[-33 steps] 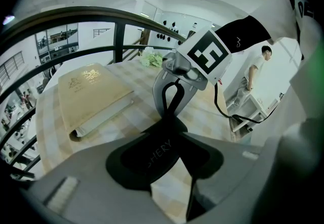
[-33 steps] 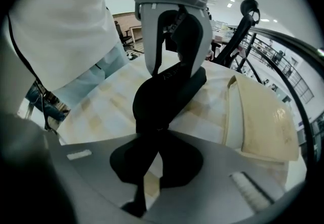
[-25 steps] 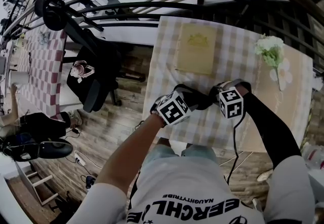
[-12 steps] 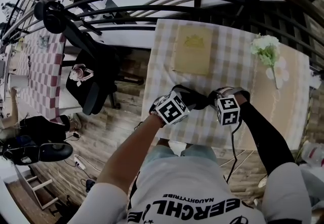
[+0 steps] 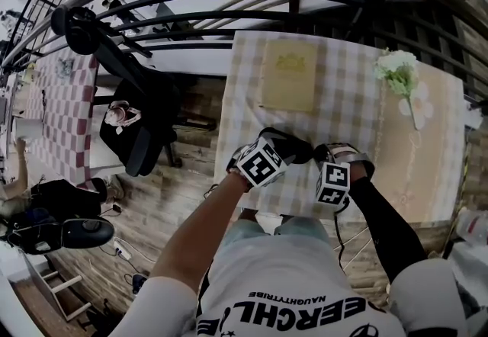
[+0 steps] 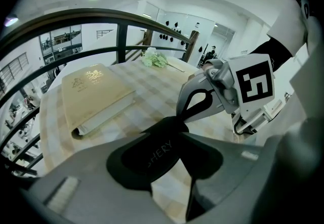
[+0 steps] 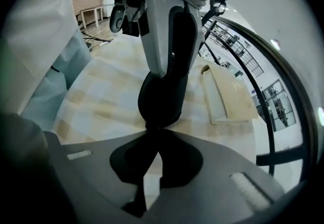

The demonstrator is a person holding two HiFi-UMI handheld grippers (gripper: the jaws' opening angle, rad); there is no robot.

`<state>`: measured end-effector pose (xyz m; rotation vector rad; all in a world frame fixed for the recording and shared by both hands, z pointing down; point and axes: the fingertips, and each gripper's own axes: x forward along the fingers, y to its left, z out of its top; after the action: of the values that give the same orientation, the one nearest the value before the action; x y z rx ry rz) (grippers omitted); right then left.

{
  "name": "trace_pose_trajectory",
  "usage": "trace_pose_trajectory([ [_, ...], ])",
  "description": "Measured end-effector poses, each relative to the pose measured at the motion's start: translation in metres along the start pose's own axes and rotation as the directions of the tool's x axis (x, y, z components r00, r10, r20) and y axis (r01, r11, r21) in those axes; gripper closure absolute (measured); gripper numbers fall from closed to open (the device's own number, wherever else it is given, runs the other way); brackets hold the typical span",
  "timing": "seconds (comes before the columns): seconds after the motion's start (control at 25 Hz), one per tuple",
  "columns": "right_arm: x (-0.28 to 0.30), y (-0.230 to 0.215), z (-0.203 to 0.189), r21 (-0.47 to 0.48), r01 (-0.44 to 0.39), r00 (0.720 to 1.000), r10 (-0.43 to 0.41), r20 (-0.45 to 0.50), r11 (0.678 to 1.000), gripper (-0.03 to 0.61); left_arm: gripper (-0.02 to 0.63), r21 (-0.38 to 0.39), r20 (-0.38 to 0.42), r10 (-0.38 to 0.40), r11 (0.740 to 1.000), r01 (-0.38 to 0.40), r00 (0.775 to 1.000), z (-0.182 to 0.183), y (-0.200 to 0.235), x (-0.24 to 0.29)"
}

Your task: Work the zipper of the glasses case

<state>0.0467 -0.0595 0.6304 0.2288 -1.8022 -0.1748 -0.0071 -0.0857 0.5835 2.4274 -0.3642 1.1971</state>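
Observation:
The black glasses case lies near the front edge of the checked tablecloth, between the two grippers. My left gripper is shut on its body; in the left gripper view the case, with pale lettering, fills the gap between the jaws. My right gripper meets the case's right end. In the right gripper view the jaws are pinched shut on a thin black tab, the zipper pull, at the tip of the case. The left gripper stands over the case from behind.
A cream book lies behind the case on the checked cloth. White flowers rest at the back right. A dark curved railing rings the table's far side. A black chair stands on the wooden floor at left.
My right gripper has drawn back toward the person and slightly left, still at the case's end. The left gripper and the case have stayed nearly still.

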Motion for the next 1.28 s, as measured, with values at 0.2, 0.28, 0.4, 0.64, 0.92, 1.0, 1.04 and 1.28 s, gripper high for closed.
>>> trace_pose_trajectory([
  [0.2, -0.003, 0.015, 0.006, 0.134, 0.001, 1.0, -0.005, 0.028, 0.991, 0.549, 0.446, 0.001, 0.001, 0.001, 1.0, -0.001, 1.0, 0.0, 0.0, -0.001],
  [0.28, -0.002, 0.02, 0.008, 0.191, -0.004, 0.999, -0.005, 0.045, 0.982, 0.549, 0.446, -0.002, 0.006, 0.003, 1.0, -0.003, 1.0, 0.0, 0.001, -0.001],
  [0.4, -0.005, 0.019, 0.01, 0.275, -0.019, 0.997, -0.002, 0.075, 0.961, 0.551, 0.445, 0.001, 0.005, 0.007, 1.0, -0.007, 1.0, 0.0, 0.001, -0.002],
  [0.64, -0.022, 0.034, -0.01, 0.295, -0.16, 0.98, 0.115, 0.163, 0.942, 0.551, 0.406, 0.132, -0.079, 0.006, 0.991, 0.005, 0.997, 0.001, -0.006, -0.007],
  [0.92, -0.029, 0.017, -0.059, 0.374, -0.133, 0.984, 0.076, 0.164, 0.918, 0.551, 0.33, 0.206, -0.182, -0.037, 0.976, 0.075, 0.983, -0.009, -0.021, 0.006],
  [1.0, -0.029, -0.002, -0.068, 0.407, -0.081, 0.988, 0.021, 0.151, 0.91, 0.551, 0.331, 0.195, -0.188, -0.048, 0.977, 0.086, 0.981, -0.008, -0.026, 0.009],
  [1.04, -0.028, -0.012, -0.072, 0.426, -0.057, 0.989, -0.007, 0.148, 0.903, 0.551, 0.333, 0.184, -0.192, -0.057, 0.979, 0.093, 0.98, -0.007, -0.028, 0.009],
  [1.28, -0.018, -0.062, -0.077, 0.531, 0.01, 0.981, -0.11, 0.157, 0.848, 0.549, 0.36, 0.149, -0.216, -0.069, 0.983, 0.103, 0.974, 0.0, -0.03, 0.013],
])
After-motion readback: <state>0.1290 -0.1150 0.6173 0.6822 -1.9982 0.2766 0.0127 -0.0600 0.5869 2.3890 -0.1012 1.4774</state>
